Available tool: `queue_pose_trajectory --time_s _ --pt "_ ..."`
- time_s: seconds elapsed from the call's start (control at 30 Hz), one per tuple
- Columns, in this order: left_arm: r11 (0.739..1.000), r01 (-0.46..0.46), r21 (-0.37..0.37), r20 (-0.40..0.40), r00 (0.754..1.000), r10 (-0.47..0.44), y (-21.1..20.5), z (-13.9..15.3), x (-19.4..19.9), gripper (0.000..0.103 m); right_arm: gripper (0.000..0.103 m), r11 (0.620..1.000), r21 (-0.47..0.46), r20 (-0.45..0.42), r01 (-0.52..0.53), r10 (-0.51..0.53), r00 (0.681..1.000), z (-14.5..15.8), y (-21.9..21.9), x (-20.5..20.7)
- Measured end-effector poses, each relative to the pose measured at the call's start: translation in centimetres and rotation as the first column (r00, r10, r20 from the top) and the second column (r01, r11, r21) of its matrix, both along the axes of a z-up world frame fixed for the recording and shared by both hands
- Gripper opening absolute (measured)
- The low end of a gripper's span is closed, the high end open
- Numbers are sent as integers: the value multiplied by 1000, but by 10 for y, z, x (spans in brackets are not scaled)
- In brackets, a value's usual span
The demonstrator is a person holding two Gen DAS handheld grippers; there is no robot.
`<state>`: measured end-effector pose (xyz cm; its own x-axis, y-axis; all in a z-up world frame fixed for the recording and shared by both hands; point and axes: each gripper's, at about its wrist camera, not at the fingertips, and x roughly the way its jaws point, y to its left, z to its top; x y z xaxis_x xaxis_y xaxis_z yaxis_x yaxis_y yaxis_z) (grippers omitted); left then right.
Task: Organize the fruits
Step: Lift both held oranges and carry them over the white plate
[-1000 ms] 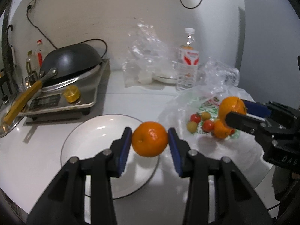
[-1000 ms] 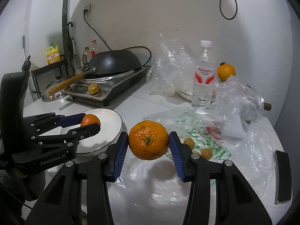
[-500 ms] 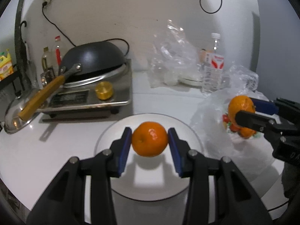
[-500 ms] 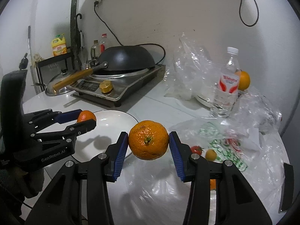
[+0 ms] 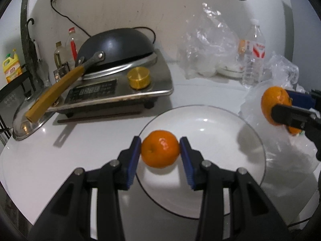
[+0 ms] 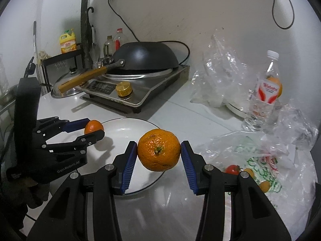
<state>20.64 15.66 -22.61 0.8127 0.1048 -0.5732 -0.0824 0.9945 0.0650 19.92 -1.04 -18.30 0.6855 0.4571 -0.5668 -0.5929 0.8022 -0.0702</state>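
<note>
My left gripper [image 5: 160,152] is shut on a small orange [image 5: 160,151], low over the left part of the white plate [image 5: 220,132]. Seen from the right wrist, that same left gripper [image 6: 94,127] holds the small orange [image 6: 92,126] at the plate's [image 6: 128,128] left rim. My right gripper [image 6: 159,153] is shut on a larger orange [image 6: 159,152], held in the air above the plate's near right edge. In the left wrist view the right gripper [image 5: 280,105] and its orange [image 5: 271,102] sit just right of the plate.
An induction cooker [image 5: 120,92] with an upturned black wok [image 5: 116,46] stands behind the plate. Crumpled clear bags [image 6: 222,80], a water bottle [image 6: 266,92] and a printed bag with cherry tomatoes [image 6: 232,168] and small fruits lie to the right. Bottles [image 6: 67,43] stand on a rack at the left.
Both grippers have carried their oranges leftward, away from the bag of fruit; the left one has also sunk over the plate. The right orange now hangs at the plate's edge.
</note>
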Motion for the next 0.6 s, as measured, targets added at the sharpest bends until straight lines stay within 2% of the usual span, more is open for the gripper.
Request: queue_pose_trajectory --time_s 0.33,0.6 --pt "1000 -6 -23 -48 999 5 10 -9 9 41 48 1000 -17 -18 -19 19 1000 -9 17 11" --pt "998 14 -58 -48 999 -16 15 -8 9 42 48 999 -36 -26 -32 31 999 -14 31 19"
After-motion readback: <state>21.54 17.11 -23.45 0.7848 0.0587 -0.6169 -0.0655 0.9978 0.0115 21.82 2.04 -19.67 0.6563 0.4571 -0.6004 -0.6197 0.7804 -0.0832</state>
